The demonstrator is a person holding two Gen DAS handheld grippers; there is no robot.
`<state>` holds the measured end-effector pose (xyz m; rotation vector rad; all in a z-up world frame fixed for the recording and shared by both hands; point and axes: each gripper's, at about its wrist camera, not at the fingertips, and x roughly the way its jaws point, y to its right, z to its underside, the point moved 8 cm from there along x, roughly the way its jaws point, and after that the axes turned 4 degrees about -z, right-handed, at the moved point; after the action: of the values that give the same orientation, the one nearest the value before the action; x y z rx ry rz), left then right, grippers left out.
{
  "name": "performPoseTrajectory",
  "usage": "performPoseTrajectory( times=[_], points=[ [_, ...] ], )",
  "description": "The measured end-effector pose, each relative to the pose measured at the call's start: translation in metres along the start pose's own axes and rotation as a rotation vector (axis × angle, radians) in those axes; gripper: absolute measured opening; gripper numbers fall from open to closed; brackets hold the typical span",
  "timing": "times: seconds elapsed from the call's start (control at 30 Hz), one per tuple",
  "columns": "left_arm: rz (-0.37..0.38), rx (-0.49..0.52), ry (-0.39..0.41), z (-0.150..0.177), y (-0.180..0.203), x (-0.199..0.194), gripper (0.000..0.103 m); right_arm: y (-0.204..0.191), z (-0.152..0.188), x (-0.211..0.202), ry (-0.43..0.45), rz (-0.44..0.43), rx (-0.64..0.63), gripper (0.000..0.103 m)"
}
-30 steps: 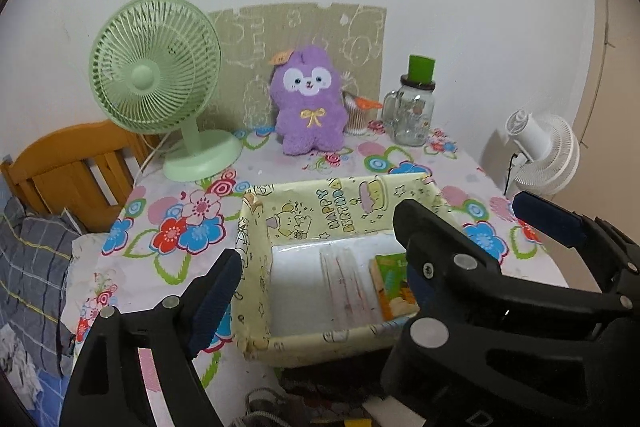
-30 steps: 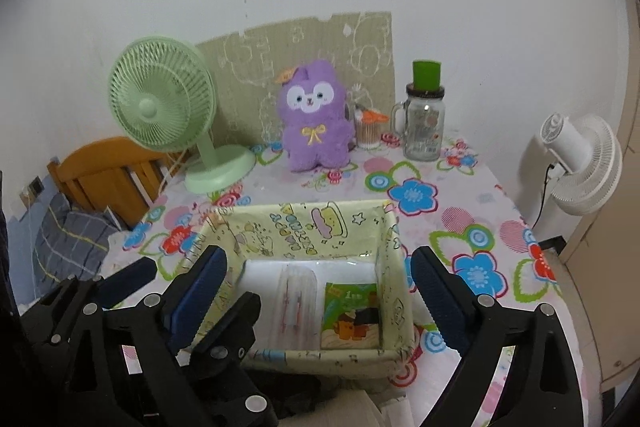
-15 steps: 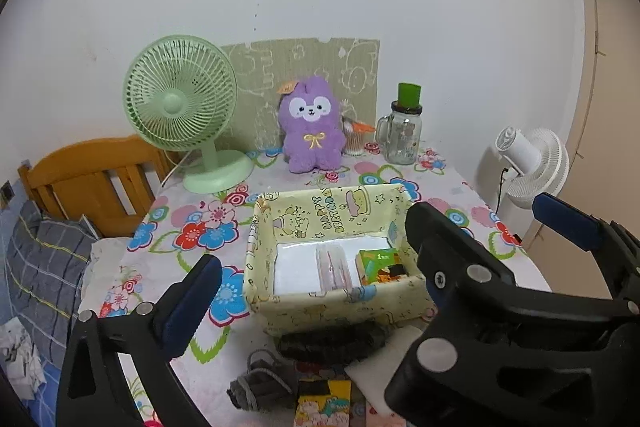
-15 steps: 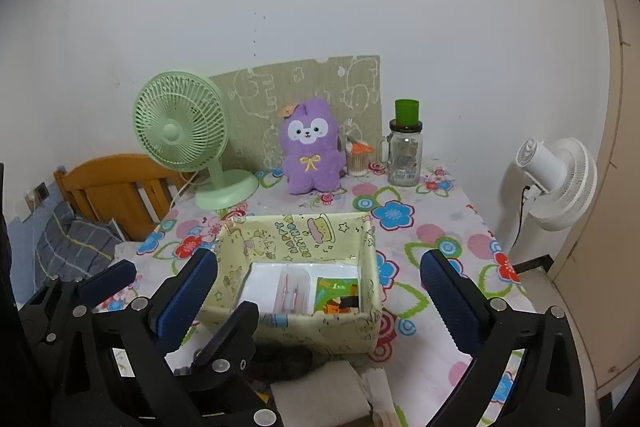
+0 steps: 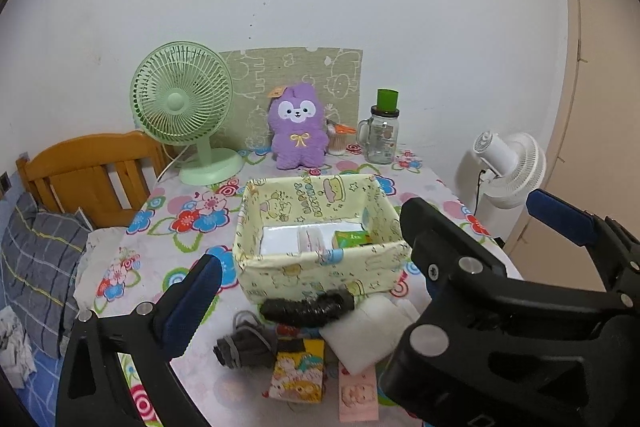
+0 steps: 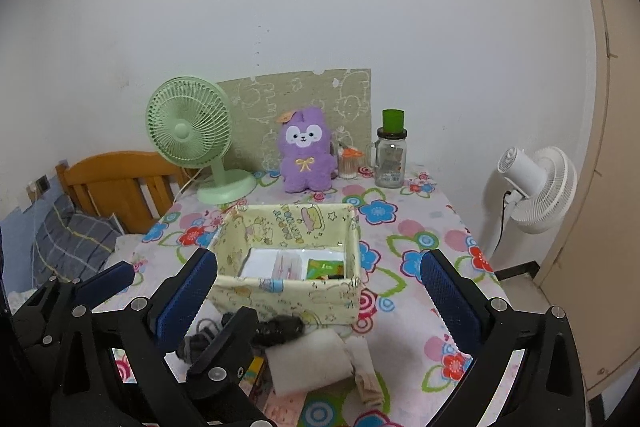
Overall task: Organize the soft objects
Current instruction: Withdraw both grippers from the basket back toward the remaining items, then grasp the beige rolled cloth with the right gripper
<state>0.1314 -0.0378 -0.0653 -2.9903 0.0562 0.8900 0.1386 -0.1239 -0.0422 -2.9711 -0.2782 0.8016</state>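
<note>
White wall and a flower-print cloth on the desk frame your view, and the soft things you are sorting sit low in the middle of both frames. A yellow cartoon-print fabric box stands at frame centre; inside it lie a white pad, a pink-striped packet and a green packet, side by side on its floor. Just below the box, touching its near wall, lies a dark rolled cloth; a grey bundle sits lower left of it, a white folded pad lower right, and a yellow picture packet and a pink one lie at the bottom edge. Your left gripper has its fingers released, spread wide with nothing between the blue pads, low in the left wrist frame. Your right gripper likewise stands spread and grips nothing; in its view the box shows between the two blue fingers but apart from them. Further up, at the desk's far edge, a purple plush sits upright against a patterned green board, a green fan to its left and a glass jar with a green lid to its right. A white fan stands at right beyond the desk, and a wooden bed frame with a plaid pillow at left.
</note>
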Motion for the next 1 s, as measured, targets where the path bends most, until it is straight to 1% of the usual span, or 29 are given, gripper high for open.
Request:
performPoseTrajectory(
  times=[0.07,0.13,0.23,0.4,0.53,0.67,0.9,1.0],
  points=[
    [0.006,-0.003,0.004,0.004,0.001,-0.005,0.103,-0.002,0.003,-0.006,0.009,0.0,-0.006,0.103],
    [0.015,-0.002,0.016,0.008,0.002,-0.01,0.103,-0.005,0.007,-0.011,0.007,-0.019,-0.009,0.103],
    [0.006,0.005,0.029,0.014,0.002,-0.015,0.103,-0.006,0.016,-0.015,0.007,-0.028,-0.004,0.103],
    [0.002,0.003,0.017,0.031,0.003,-0.016,0.103,-0.006,0.032,-0.016,-0.011,-0.035,-0.004,0.103],
    [0.014,-0.009,-0.003,0.044,0.005,-0.011,0.103,-0.003,0.048,-0.014,-0.019,-0.041,0.021,0.103],
    [0.013,-0.007,-0.008,0.057,0.009,-0.008,0.103,0.001,0.061,-0.014,-0.016,-0.023,0.015,0.103],
    [0.027,-0.008,-0.04,0.077,0.015,0.005,0.103,0.009,0.084,-0.003,-0.046,-0.019,0.008,0.103],
    [0.023,-0.003,-0.056,0.085,0.018,0.013,0.102,0.014,0.091,0.0,-0.044,0.008,-0.005,0.103]
  ],
)
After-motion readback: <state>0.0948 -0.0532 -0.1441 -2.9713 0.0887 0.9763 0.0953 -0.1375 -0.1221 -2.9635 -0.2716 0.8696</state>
